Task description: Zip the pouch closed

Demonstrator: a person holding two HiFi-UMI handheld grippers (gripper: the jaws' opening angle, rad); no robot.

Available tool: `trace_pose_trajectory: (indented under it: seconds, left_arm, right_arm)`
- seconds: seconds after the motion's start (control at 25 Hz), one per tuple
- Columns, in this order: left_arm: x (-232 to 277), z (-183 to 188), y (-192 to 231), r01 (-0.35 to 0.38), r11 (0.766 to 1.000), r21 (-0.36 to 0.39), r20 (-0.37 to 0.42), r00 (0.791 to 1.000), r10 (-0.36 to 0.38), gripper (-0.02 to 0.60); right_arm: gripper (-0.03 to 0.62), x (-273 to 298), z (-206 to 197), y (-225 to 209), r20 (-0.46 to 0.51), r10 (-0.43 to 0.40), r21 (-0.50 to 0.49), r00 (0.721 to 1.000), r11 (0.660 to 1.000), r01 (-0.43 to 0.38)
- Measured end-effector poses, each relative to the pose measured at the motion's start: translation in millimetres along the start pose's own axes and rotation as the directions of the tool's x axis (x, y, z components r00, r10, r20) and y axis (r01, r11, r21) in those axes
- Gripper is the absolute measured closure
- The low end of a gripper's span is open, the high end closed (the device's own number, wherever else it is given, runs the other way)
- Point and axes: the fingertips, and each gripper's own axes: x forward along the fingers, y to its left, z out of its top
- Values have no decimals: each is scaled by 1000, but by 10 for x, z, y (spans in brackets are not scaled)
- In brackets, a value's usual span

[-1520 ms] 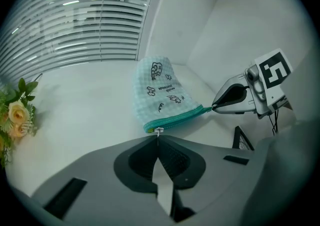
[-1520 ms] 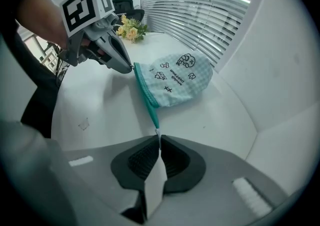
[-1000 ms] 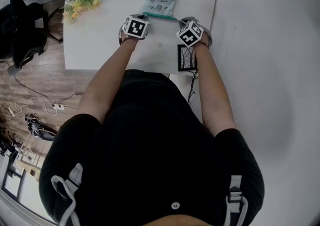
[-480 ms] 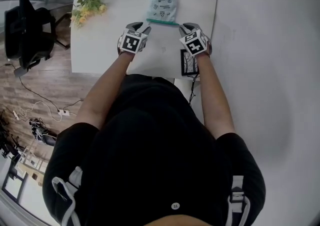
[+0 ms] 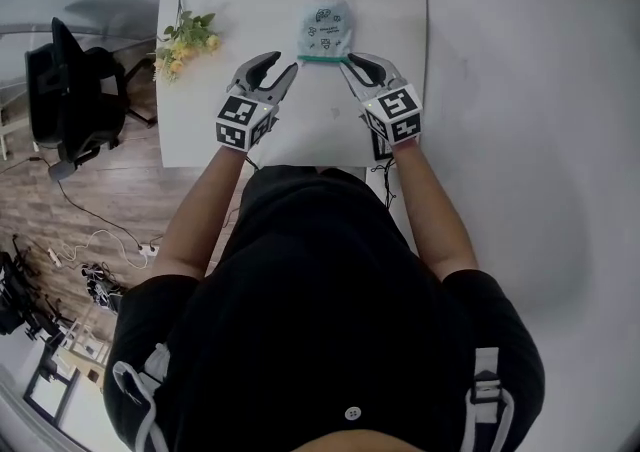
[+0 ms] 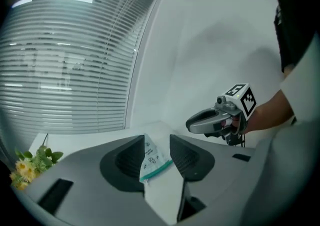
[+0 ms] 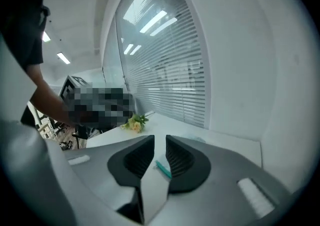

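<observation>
**On the table's far half: a limp pouch, both grippers empty**

Near the far edge of the white table (image 5: pixel 197 108) lies the pouch (image 5: pixel 325 25), flat, its green zip strip (image 5: pixel 322 59) on the side toward me. My left gripper (image 5: pixel 280 65) hovers just short of the strip's left end, jaws well apart and empty. My right gripper (image 5: pixel 356 62) hovers by the right end, jaws parted by a narrow gap, nothing in them. I judge the pouch light, thin and soft, likely slick on that smooth top, so a push should slide or buckle it. The strip looks stiffest: I would pin one end and pinch along it. Whether it is already sealed I cannot tell.
</observation>
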Motion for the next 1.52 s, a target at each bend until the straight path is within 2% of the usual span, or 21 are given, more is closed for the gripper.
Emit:
trace_pose_trajectory:
  seconds: [0.24, 0.48, 0.72, 0.84, 1.0, 1.16, 1.52]
  left_arm:
    - [-311, 578, -201, 14, 996, 89, 121, 992, -24, 419]
    - [-484, 1054, -486, 25, 985, 173, 212, 975, -62, 445]
    - [-533, 1310, -701, 22, 971, 239, 254, 963, -85, 503]
    - [-549, 1393, -758, 19, 971, 239, 275, 957, -86, 550]
    - [-569, 1443, -800, 5, 967, 254, 281, 956, -78, 572]
    - [-562, 1436, -829, 20, 965, 261, 272, 958, -94, 574]
    - [-650, 1573, -873, 40, 969, 243, 299, 948, -114, 573]
  right_arm:
    - [514, -317, 598, 253, 168, 30, -39, 985, 999, -24]
    - [514, -587, 966, 356, 236, 41, -107, 971, 994, -16]
    - [522, -786, 1149, 397, 288, 44, -101, 957, 995, -16]
    - [531, -867, 1236, 441, 310, 48, -106, 950, 994, -16]
    - [539, -965, 1378, 496, 341, 52, -118, 939, 993, -13]
    - [545, -1024, 1500, 537, 365, 59, -155, 929, 988, -2]
    - [583, -1097, 1748, 664, 428, 67, -170, 901, 985, 7]
